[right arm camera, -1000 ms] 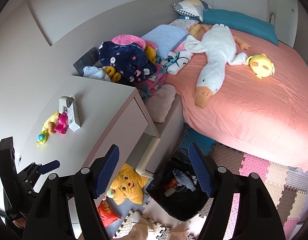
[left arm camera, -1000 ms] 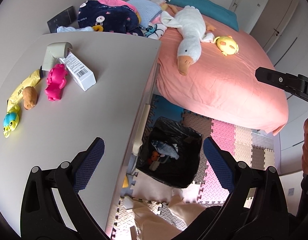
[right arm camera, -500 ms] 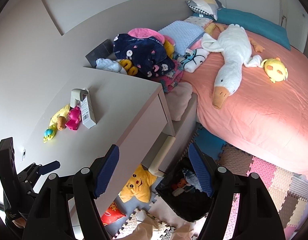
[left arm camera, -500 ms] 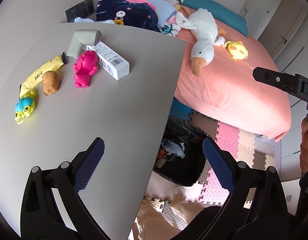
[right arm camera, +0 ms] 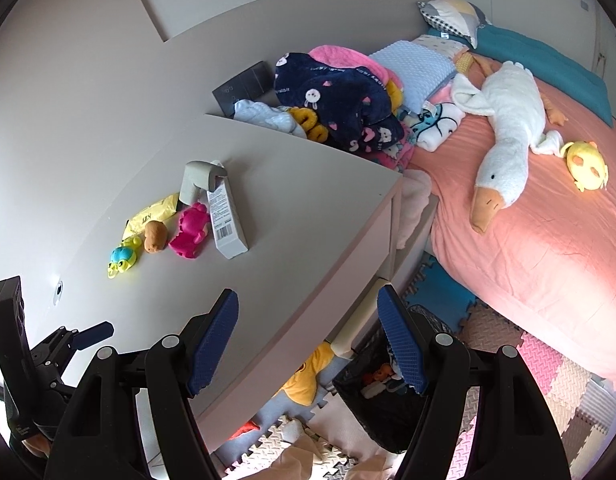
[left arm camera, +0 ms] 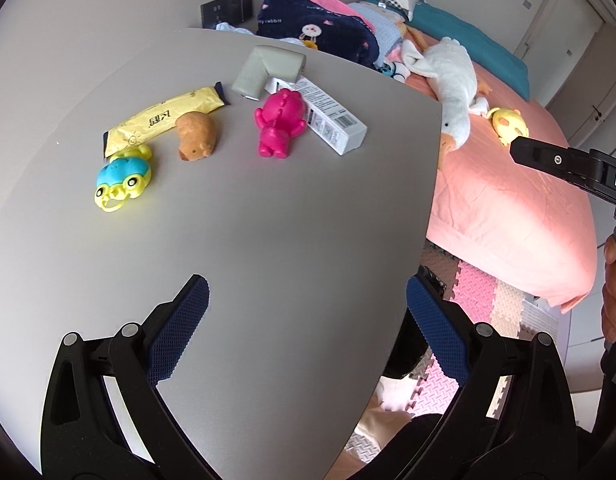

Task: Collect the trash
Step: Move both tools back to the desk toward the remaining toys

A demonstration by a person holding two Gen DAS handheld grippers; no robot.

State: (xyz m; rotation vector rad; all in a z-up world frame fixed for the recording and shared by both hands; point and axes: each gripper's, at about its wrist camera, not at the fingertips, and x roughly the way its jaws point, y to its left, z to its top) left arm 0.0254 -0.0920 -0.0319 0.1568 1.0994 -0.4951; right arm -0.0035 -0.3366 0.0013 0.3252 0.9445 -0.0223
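Some trash already sits in the black bin (right arm camera: 372, 412) on the floor. Six things (left arm camera: 275, 124) wait on the tabletop (left arm camera: 267, 260). Left gripper (left arm camera: 308, 332) and right gripper (right arm camera: 308, 344) hold nothing, fingers wide.

On the desk (left arm camera: 267, 240): one yellow wrapper (left arm camera: 163, 118), one white carton (left arm camera: 332, 118), one grey corner guard (left arm camera: 267, 68), three small toys. On the bed (right arm camera: 548, 248): one plush goose (right arm camera: 508, 136), one yellow plush (right arm camera: 588, 164).
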